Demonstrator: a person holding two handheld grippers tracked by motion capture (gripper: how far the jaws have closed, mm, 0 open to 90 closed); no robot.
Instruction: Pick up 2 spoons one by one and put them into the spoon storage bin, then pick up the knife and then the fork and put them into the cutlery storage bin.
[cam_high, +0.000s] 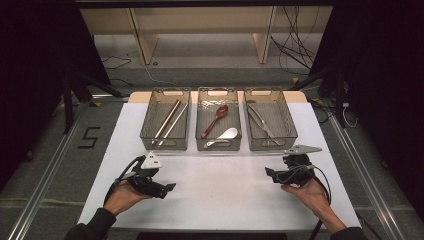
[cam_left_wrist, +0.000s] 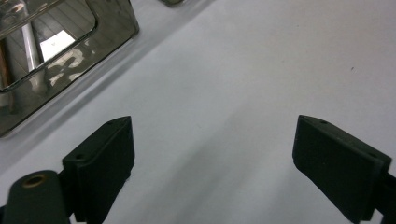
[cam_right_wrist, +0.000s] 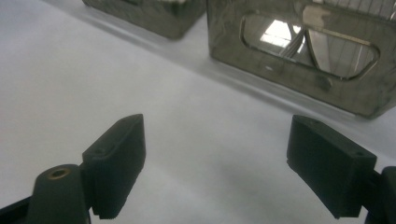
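Three clear smoky bins (cam_high: 218, 145) of cutlery beyond two wide-open, empty claws (cam_high: 170, 188).

White table (cam_high: 220, 195), smoky clear bins (cam_high: 165, 142), reddish-brown spoon (cam_high: 216, 119), black tongs (cam_high: 170, 188).

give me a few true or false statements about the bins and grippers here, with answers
1. The left gripper holds a spoon. False: its fingers stand wide apart over the bare table.
2. The middle bin holds a brown spoon and a white spoon. True.
3. The right gripper is open. True.
4. The three bins stand stacked. False: left bin, middle bin and right bin stand side by side.
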